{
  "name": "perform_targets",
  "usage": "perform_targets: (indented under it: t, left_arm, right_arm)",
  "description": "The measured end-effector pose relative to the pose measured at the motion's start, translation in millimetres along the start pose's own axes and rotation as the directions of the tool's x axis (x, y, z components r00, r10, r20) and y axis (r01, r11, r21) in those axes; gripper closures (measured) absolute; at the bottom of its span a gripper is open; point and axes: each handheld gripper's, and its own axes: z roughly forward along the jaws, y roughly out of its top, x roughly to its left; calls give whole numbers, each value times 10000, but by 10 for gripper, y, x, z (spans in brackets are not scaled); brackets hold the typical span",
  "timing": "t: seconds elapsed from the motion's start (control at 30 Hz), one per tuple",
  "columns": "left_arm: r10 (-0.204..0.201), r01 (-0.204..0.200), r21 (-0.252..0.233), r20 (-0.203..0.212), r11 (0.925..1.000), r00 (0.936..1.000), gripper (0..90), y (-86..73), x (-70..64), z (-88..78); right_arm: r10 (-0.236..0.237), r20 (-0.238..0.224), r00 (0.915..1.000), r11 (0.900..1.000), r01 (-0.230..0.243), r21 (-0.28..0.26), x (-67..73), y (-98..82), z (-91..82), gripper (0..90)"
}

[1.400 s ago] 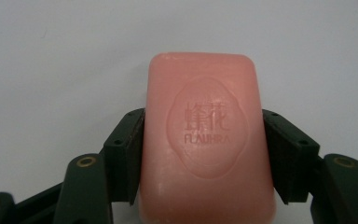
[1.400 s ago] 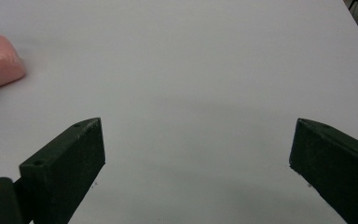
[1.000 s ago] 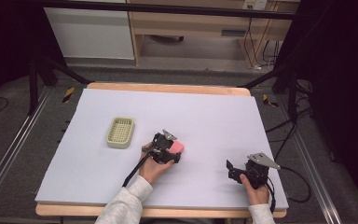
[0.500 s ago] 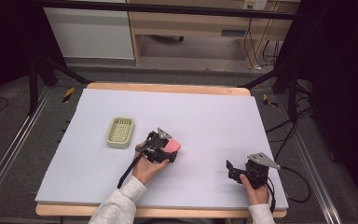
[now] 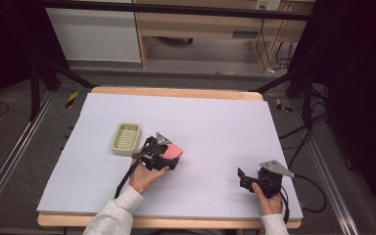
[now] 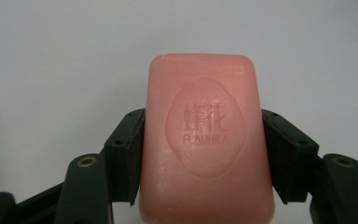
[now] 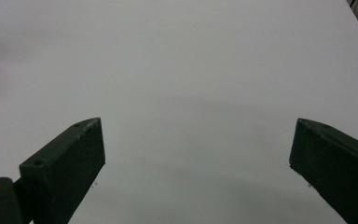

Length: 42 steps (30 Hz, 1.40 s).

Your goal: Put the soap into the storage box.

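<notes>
A pink bar of soap [image 6: 205, 140] with an embossed oval stamp sits clamped between the two black jaws of my left gripper [image 6: 203, 158]. From above, the soap [image 5: 172, 151] and the left gripper [image 5: 169, 155] are near the middle of the white table, just right of a pale green slotted soap dish [image 5: 126, 139]. My right gripper [image 5: 241, 177] rests low at the front right, jaws wide apart. In its own view the right gripper [image 7: 198, 163] stands open over bare white surface, nothing between its fingers [image 7: 70, 163].
The white sheet [image 5: 215, 122] covers a wooden table whose edge [image 5: 176, 92] shows at the back. Dark stand legs and cables lie on the floor at both sides. A cabinet and shelf stand beyond the table.
My left gripper has carried the soap a little to the left, closer to the green dish. The right gripper has stayed where it was.
</notes>
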Motion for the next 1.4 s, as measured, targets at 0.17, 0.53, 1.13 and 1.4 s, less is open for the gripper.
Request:
perform_targets:
  t: [0.17,0.53,1.13,1.4]
  left_arm:
    - [-59,59,-59,-13,10000,10000,374,-26,59,-83]
    - [-124,122,-93,-203,9999,9997,375,-105,185,-251]
    - [-601,588,-459,-279,9972,9978,375,-147,367,-436]
    - [-814,783,-642,-472,9949,9956,374,-135,459,-486]
  right_arm:
    - [1,7,10000,10000,-1,0,0,0,-1,36]
    - [21,5,10000,10000,-21,4,0,0,-2,36]
    - [-16,-34,10000,10000,16,46,1,-8,4,36]
    - [-7,-47,10000,10000,8,78,3,-9,6,37]
